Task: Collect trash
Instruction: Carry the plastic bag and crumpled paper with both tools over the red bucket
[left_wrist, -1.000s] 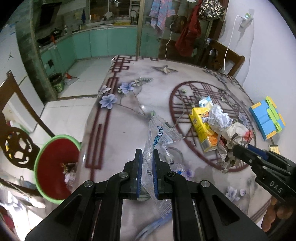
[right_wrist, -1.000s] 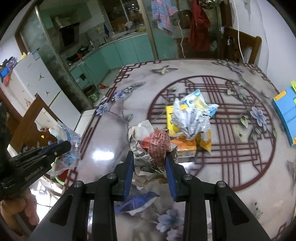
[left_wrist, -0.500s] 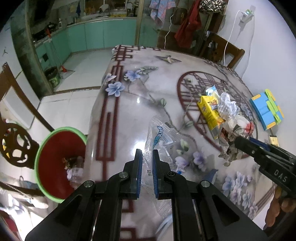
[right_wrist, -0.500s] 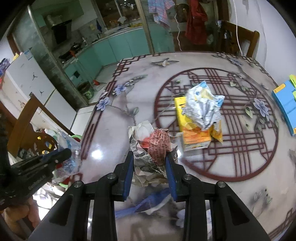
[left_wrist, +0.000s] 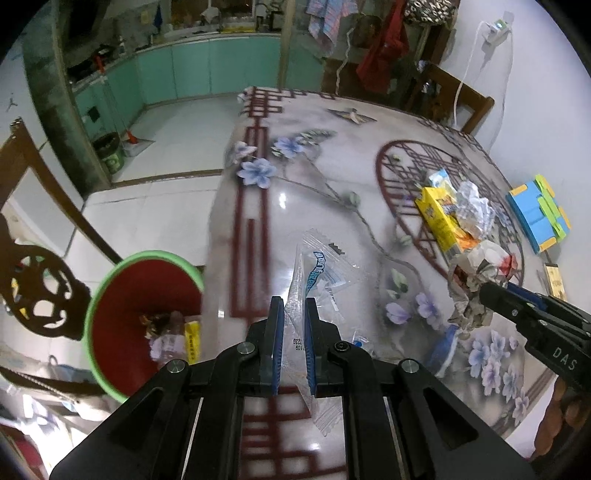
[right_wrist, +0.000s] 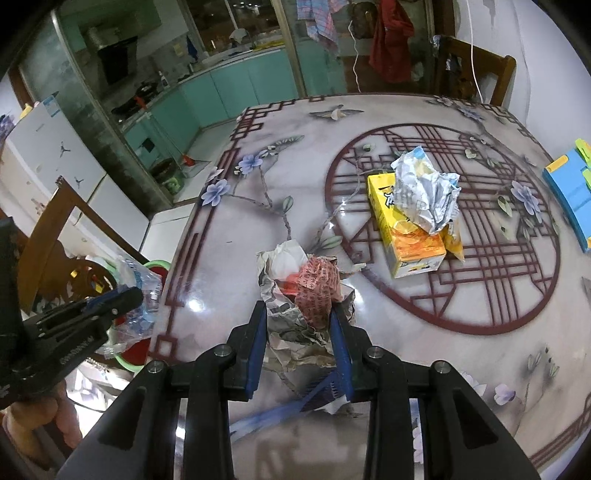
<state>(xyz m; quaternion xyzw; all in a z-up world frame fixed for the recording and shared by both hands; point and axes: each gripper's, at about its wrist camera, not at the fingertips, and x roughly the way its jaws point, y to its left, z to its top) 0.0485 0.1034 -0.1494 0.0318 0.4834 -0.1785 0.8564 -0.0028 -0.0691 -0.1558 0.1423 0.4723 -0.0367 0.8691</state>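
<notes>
Clear plastic wrapper (left_wrist: 314, 280) upright in left tongs (left_wrist: 293, 325), long axis vertical

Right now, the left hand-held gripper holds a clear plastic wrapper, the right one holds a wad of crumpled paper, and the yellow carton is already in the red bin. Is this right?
Not quite. The yellow carton is not in the red bin; the right wrist view shows it lying on the table under a crumpled foil wrapper. The rest holds: the left hand-held gripper grips the clear plastic wrapper, the right hand-held gripper the wad of crumpled paper.

A blue block with green and yellow pieces (left_wrist: 537, 212) lies near the patterned table's (right_wrist: 280, 177) far right edge. Wooden chairs (right_wrist: 476, 68) stand around it, and teal kitchen cabinets (left_wrist: 207, 72) line the back.
</notes>
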